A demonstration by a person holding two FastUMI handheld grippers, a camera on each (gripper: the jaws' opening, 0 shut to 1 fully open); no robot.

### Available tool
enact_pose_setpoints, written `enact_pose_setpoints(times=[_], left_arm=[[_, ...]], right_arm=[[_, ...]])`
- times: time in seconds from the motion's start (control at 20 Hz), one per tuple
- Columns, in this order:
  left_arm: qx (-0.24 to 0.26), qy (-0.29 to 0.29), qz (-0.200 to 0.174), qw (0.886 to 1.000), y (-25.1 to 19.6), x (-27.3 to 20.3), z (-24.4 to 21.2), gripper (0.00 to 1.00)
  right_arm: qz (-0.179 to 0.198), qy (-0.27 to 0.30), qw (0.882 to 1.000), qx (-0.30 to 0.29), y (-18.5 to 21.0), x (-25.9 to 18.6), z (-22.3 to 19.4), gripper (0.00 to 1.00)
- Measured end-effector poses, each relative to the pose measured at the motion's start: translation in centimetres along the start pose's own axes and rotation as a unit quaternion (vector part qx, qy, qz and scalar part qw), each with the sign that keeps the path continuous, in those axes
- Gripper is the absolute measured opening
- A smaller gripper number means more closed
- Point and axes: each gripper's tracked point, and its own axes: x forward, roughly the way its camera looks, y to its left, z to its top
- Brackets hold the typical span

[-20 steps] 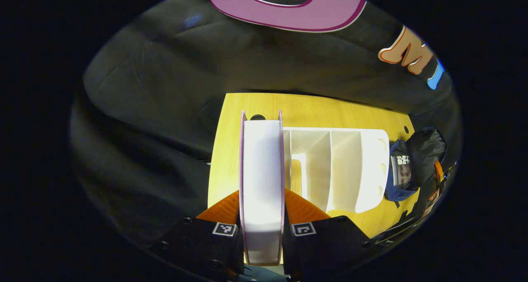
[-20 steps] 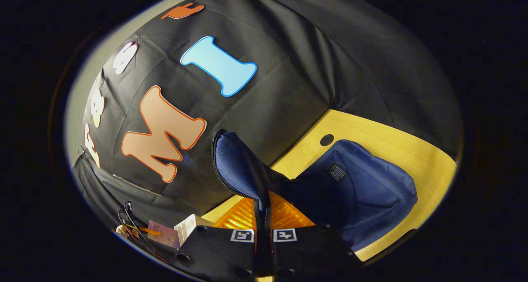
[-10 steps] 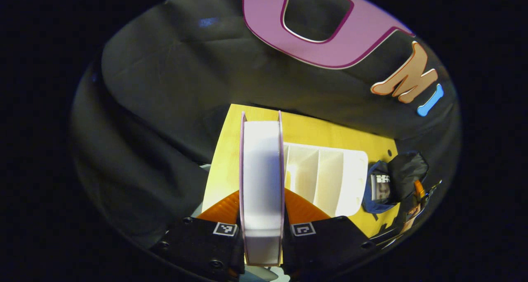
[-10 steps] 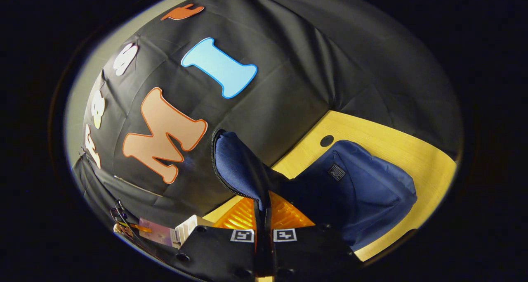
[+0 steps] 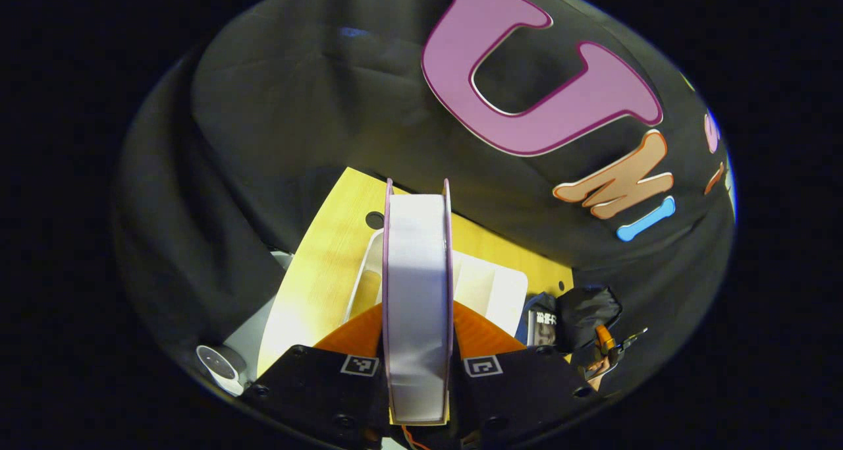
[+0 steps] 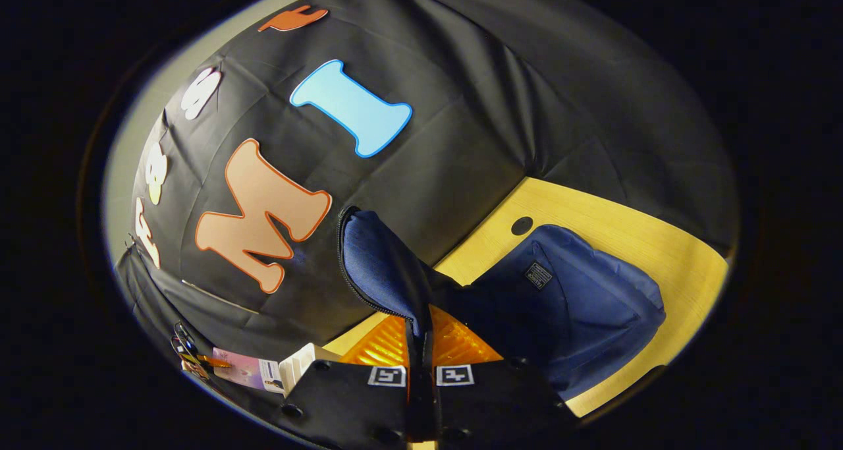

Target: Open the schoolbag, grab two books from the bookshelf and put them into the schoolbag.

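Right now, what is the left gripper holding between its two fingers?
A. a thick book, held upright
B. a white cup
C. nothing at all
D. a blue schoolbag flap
A: in the left gripper view, the left gripper is shut on a thick book, page edges facing the camera, above the white bookshelf.

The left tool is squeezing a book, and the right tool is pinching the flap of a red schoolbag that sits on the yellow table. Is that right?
Almost. The schoolbag is dark blue, not red, as the right gripper view shows. The rest holds: the left tool is squeezing a book, and the right tool is pinching the schoolbag's flap, with the bag on the yellow table.
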Motion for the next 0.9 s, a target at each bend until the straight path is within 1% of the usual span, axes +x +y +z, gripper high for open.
enact_pose_setpoints(times=[0.15, 0.25, 0.3, 0.4, 0.45, 0.55, 0.65, 0.8, 0.85, 0.9], left_arm=[[-0.037, -0.015, -0.036, 0.999, -0.4, -1.1, -0.1, 0.33], [-0.058, -0.021, -0.057, 0.997, -0.7, -1.6, -0.5, 0.31], [-0.07, -0.028, -0.069, 0.995, -0.8, -1.6, -0.4, 0.33], [-0.104, -0.04, -0.11, 0.988, -2.0, -1.7, -0.6, 0.33], [-0.125, -0.044, -0.136, 0.982, -2.7, -1.8, -0.7, 0.32], [-0.153, -0.048, -0.169, 0.973, -3.6, -1.9, -1.2, 0.33], [-0.163, -0.049, -0.177, 0.969, -3.3, -1.3, -2.0, 0.34], [-0.179, -0.053, -0.189, 0.964, -3.8, -0.9, -2.1, 0.33], [-0.179, -0.052, -0.192, 0.963, -3.9, -0.8, -2.3, 0.34], [-0.179, -0.052, -0.191, 0.964, -3.9, -0.6, -2.6, 0.32]], right_arm=[[-0.002, -0.002, 1.0, 0.002, -0.1, -0.1, 0.3, 0.04], [-0.003, -0.002, 1.0, 0.001, -0.1, -0.2, 0.2, 0.03], [-0.004, -0.001, 1.0, 0.0, -0.1, -0.1, 0.2, 0.03], [-0.006, -0.001, 1.0, -0.002, 0.0, -0.1, 0.2, 0.03], [-0.006, 0.0, 1.0, -0.002, 0.1, -0.2, 0.1, 0.03], [-0.007, 0.002, 1.0, -0.004, 0.1, -0.1, 0.0, 0.04], [-0.007, 0.003, 1.0, -0.007, 0.2, -0.1, 0.0, 0.04], [-0.008, 0.004, 1.0, -0.011, 0.3, -0.1, 0.0, 0.04], [-0.009, 0.004, 1.0, -0.011, 0.3, -0.1, 0.0, 0.04], [-0.009, 0.004, 1.0, -0.01, 0.3, -0.1, 0.0, 0.03]])
